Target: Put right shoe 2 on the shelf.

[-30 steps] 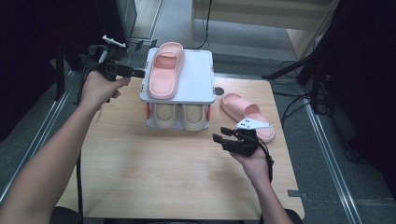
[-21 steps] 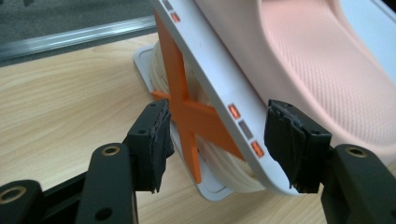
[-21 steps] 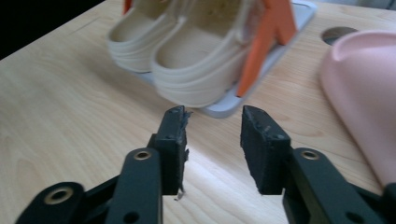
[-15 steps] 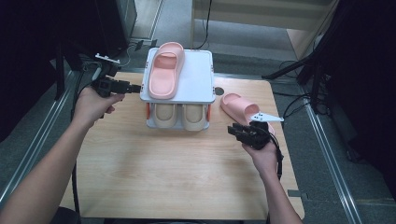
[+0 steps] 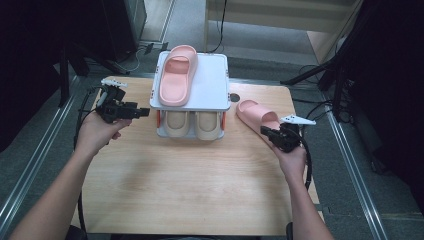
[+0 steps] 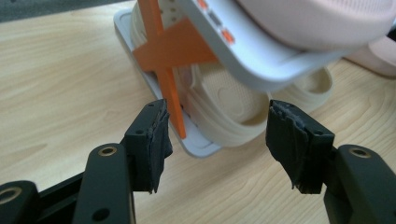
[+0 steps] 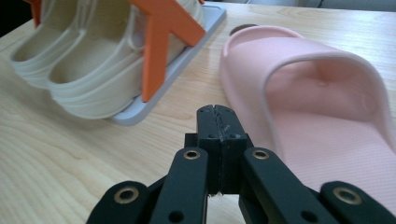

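- Found lying sole-down on the pale wooden table (image 5: 190,185): a loose pink foam slide slipper (image 5: 257,117), just right of a white two-tier plastic shoe rack with orange cross braces (image 5: 212,82), toe end nearest the rack's rear corner.
- Matched by a second pink foam slipper (image 5: 177,80) on the rack's top shelf, with a pair of cream foam slippers (image 5: 192,125) tucked into the lower tier.
- Judged light, soft and springy rather than fragile; likely to flex if lifted by one end, and to squash under a hard pinch.
- Best taken, by that reckoning, across the arched strap or along the thick side wall of the sole, where the foam gave the pads something to bite.
- Held with jaws pressed fully together on nothing: the right gripper (image 5: 265,132), tips just short of the loose slipper's near edge, which loomed close on the right in the right gripper view (image 7: 317,107).
- Held with jaws spread wide and empty: the left gripper (image 5: 142,112), level with the rack's left side and framing the lower tier's front corner in the left gripper view (image 6: 217,135).
- Compared with a second earlier: left gripper brought down from beside the rack's top rear corner towards the person; right gripper carried from in front of the rack rightward to the loose slipper; both pink slippers and the rack left unmoved.
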`<state>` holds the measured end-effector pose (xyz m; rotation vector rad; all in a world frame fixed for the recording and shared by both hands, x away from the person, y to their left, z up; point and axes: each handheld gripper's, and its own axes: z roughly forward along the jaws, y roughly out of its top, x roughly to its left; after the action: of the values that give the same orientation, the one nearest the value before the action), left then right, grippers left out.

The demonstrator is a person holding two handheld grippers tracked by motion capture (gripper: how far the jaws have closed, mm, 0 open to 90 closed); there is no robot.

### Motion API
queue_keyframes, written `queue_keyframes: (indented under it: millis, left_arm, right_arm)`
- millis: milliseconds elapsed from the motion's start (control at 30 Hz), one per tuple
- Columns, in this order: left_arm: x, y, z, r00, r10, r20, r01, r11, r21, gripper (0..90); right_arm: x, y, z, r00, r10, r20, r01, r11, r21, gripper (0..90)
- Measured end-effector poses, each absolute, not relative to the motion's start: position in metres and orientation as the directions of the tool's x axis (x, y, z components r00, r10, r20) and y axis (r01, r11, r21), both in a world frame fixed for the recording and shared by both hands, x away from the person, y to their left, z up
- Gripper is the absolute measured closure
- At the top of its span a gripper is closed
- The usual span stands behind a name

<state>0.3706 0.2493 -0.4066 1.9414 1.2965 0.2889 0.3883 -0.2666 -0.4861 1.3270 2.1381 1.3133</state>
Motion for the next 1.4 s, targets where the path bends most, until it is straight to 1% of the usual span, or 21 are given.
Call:
queue_keyframes:
  millis: [100, 200, 467, 533, 600, 800, 967, 1067, 1167, 1267, 1333, 1400]
  left_arm:
    - [0.366, 0.251, -0.416, 0.452, 0.861, -0.235, 0.697, -0.176, 0.695, 39.7]
    - [0.359, 0.254, -0.426, 0.444, 0.866, -0.229, 0.7, -0.176, 0.692, 39.7]
    - [0.34, 0.259, -0.446, 0.418, 0.879, -0.23, 0.692, -0.143, 0.708, 40.6]
    - [0.336, 0.261, -0.45, 0.409, 0.889, -0.207, 0.685, -0.15, 0.713, 41.5]
    - [0.334, 0.265, -0.454, 0.398, 0.89, -0.221, 0.693, -0.134, 0.709, 41.5]
    - [0.331, 0.27, -0.464, 0.388, 0.889, -0.243, 0.706, -0.117, 0.699, 41.1]
    - [0.329, 0.268, -0.471, 0.4, 0.89, -0.219, 0.708, -0.148, 0.691, 41.0]
    - [0.331, 0.265, -0.474, 0.408, 0.886, -0.221, 0.708, -0.154, 0.689, 40.9]
    - [0.333, 0.263, -0.477, 0.409, 0.883, -0.232, 0.713, -0.15, 0.685, 40.8]
    - [0.333, 0.26, -0.478, 0.42, 0.881, -0.219, 0.713, -0.171, 0.68, 40.9]
    - [0.334, 0.259, -0.479, 0.423, 0.879, -0.22, 0.715, -0.175, 0.677, 40.8]
    - [0.334, 0.26, -0.479, 0.426, 0.877, -0.221, 0.715, -0.177, 0.676, 40.7]
  right_arm:
    - [0.395, -0.273, -0.49, -0.486, 0.85, 0.205, 0.581, 0.139, 0.802, 90.0]
    - [0.402, -0.279, -0.493, -0.469, 0.861, 0.197, 0.585, 0.135, 0.799, 90.0]
    - [0.423, -0.281, -0.504, -0.439, 0.887, 0.144, 0.612, 0.177, 0.771, 90.0]
    - [0.427, -0.281, -0.506, -0.426, 0.893, 0.148, 0.624, 0.171, 0.762, 90.0]
    - [0.431, -0.281, -0.509, -0.412, 0.897, 0.159, 0.642, 0.163, 0.749, 90.0]
    - [0.434, -0.274, -0.509, -0.425, 0.89, 0.165, 0.653, 0.175, 0.737, 90.0]
    - [0.432, -0.265, -0.509, -0.449, 0.878, 0.167, 0.651, 0.194, 0.734, 90.0]
    - [0.431, -0.257, -0.508, -0.467, 0.869, 0.162, 0.646, 0.21, 0.734, 90.0]
    - [0.432, -0.248, -0.508, -0.468, 0.864, 0.185, 0.655, 0.198, 0.729, 90.0]
    - [0.431, -0.24, -0.509, -0.477, 0.854, 0.209, 0.662, 0.193, 0.725, 89.6]
    - [0.431, -0.236, -0.508, -0.493, 0.847, 0.201, 0.658, 0.211, 0.723, 87.9]
    - [0.428, -0.234, -0.504, -0.497, 0.851, 0.167, 0.644, 0.233, 0.729, 87.4]
